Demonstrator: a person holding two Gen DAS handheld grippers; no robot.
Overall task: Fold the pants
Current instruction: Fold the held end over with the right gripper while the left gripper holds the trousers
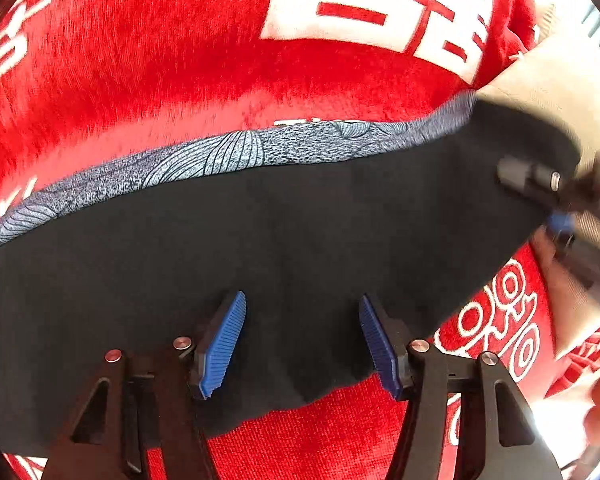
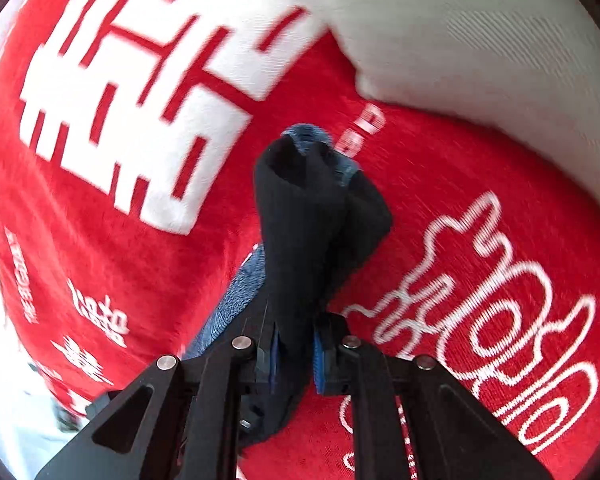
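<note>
Red plush blanket (image 1: 148, 64) under black pants (image 1: 300, 224) — left gripper (image 1: 301, 344) fingers released, right gripper (image 2: 296, 356) fingers grasping pants.

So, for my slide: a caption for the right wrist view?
Right tool shut on bunched black pants above a red printed blanket.

Pants (image 1: 284, 248): black, blue-grey line-patterned band. Blanket (image 1: 180, 60): red, white characters. Gripper pads (image 1: 224, 344): blue, ribbed.
</note>
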